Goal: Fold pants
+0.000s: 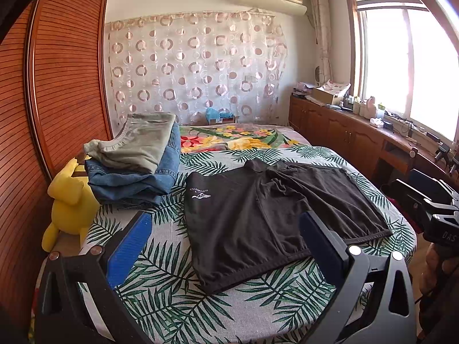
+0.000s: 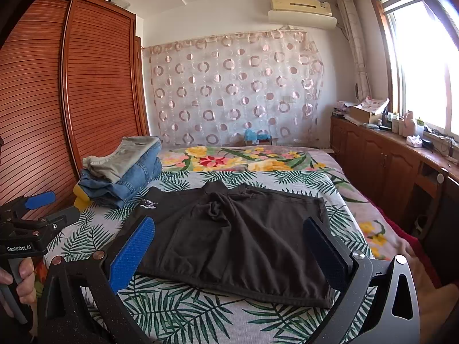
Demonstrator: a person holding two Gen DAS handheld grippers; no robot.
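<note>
Dark brown shorts (image 1: pixel 258 218) lie spread flat on the leaf-print bedspread (image 1: pixel 172 301), waistband toward me, a white logo on the left leg. They also show in the right wrist view (image 2: pixel 243 238). My left gripper (image 1: pixel 226 246) is open and empty, hovering above the near edge of the shorts. My right gripper (image 2: pixel 229 255) is open and empty, also above the near waistband. The left gripper also shows at the left edge of the right wrist view (image 2: pixel 43 209), open.
A stack of folded jeans and grey-green pants (image 1: pixel 134 160) sits at the bed's left, also in the right wrist view (image 2: pixel 123 169). A yellow plush toy (image 1: pixel 68 200) lies beside it. A wooden wardrobe (image 1: pixel 57 71) stands left, a cabinet (image 1: pixel 344 134) right.
</note>
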